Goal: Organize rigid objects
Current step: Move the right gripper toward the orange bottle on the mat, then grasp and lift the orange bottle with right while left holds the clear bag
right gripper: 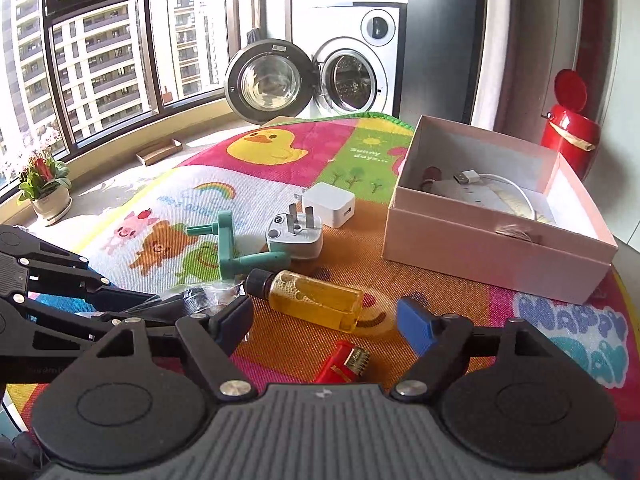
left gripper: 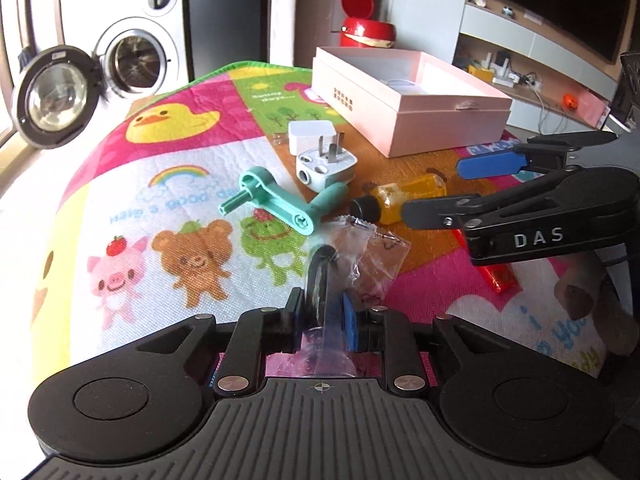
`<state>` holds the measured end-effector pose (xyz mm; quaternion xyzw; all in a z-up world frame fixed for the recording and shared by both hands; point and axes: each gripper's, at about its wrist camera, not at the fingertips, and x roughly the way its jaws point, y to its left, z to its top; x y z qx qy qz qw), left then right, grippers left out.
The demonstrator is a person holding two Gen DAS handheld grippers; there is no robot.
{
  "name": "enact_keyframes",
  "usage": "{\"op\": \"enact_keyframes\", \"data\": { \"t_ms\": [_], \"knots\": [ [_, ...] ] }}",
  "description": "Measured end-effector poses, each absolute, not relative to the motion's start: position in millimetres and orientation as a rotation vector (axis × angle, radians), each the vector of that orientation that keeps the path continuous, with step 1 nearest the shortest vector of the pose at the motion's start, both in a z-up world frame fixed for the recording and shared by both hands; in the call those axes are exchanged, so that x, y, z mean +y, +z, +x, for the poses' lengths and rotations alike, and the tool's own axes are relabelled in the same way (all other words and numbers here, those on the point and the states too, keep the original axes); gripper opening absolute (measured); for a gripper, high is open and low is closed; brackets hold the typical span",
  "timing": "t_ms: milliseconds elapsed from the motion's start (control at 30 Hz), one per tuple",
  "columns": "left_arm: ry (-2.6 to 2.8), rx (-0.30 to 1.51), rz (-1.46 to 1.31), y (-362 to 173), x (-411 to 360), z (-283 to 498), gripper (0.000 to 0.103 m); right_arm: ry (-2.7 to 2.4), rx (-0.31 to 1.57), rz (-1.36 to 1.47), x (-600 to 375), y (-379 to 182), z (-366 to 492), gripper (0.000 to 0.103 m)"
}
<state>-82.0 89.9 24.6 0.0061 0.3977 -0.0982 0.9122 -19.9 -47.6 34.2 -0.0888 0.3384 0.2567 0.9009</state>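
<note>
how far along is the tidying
Early. Done: a cable lies in the pink box. In hand: the left gripper is shut on a plastic bag. Left: bottle, lighter, two plugs, green crank; right gripper open, empty.

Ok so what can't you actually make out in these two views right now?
- What's inside the clear plastic bag: left wrist view, crinkled film and the left claw shut on it.
- Red lighter: right wrist view, its lower end is cut off by the right claw's body.
- Pink box contents: left wrist view, the near wall hides most.
- Brown item beside the cable: right wrist view, too small.
</note>
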Motion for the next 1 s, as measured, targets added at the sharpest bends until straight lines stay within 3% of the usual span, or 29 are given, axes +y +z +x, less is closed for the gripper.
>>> {"op": "enact_keyframes", "data": {
  "t_ms": [400,500,533,567,733,1000],
  "knots": [
    [-0.207,0.766,0.012,18.4,92.7,-90.0,0.024,0.424,0.775,-0.201,-16.8,14.9,4.0,0.078],
    [-0.202,0.752,0.000,17.8,90.5,-90.9,0.024,0.458,0.786,-0.173,-31.0,14.5,4.1,0.056],
    [-0.206,0.749,-0.007,17.7,89.1,-90.8,0.024,0.481,0.784,-0.176,-37.0,17.8,2.2,0.037],
    [-0.220,0.747,-0.012,17.7,86.1,-90.6,0.024,0.495,0.778,-0.178,-44.4,21.8,-0.1,0.028],
    [-0.299,0.726,0.029,23.4,66.3,-95.3,0.024,0.515,0.738,-0.174,-87.8,39.4,-10.8,0.027],
    [-0.428,0.612,0.023,76.7,44.4,-94.9,0.023,0.443,0.619,-0.103,-167.6,89.4,-23.4,0.027]
  ]
}}
